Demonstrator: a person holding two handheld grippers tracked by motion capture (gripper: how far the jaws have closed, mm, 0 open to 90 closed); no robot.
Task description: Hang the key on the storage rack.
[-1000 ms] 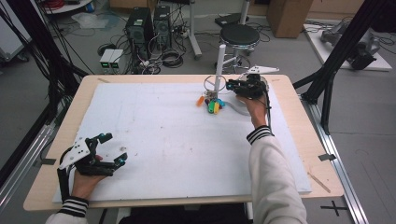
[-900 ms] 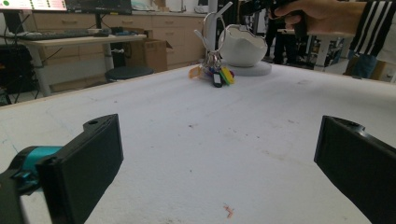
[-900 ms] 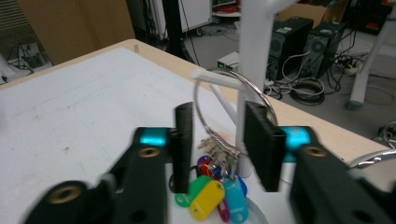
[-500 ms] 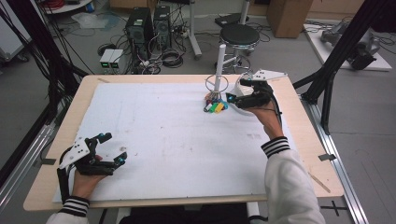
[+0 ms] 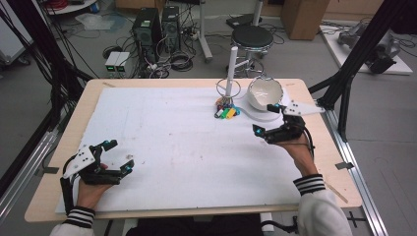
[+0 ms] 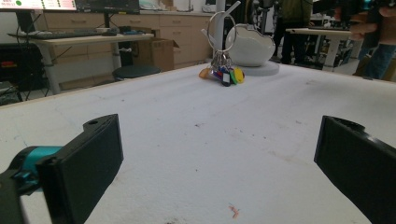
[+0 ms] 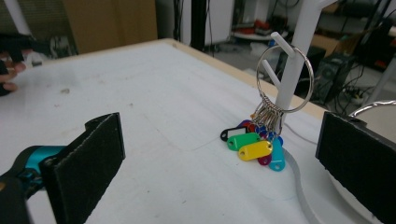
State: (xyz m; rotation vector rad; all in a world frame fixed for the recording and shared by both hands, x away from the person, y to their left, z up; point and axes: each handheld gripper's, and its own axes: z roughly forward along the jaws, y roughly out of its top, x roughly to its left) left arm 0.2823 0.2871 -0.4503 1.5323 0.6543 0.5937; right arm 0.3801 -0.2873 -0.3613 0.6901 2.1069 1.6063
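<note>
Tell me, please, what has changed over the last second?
The right gripper has pulled back from the key ring on the white stand toward the person, jaws open and empty, uncovering the bowl. The ring hangs on the peg, tags resting on the table. The left gripper stayed put, open.

1. The right gripper (image 5: pixel 266 119) has pulled back from the key ring (image 5: pixel 228 88) at upper centre of the high view; it now sits lower and further right, well apart from the tags (image 5: pixel 226 112).
2. With the hand gone, the white bowl (image 5: pixel 264 92) at upper right is uncovered.
3. The right forearm has swung toward the lower right corner.
</note>
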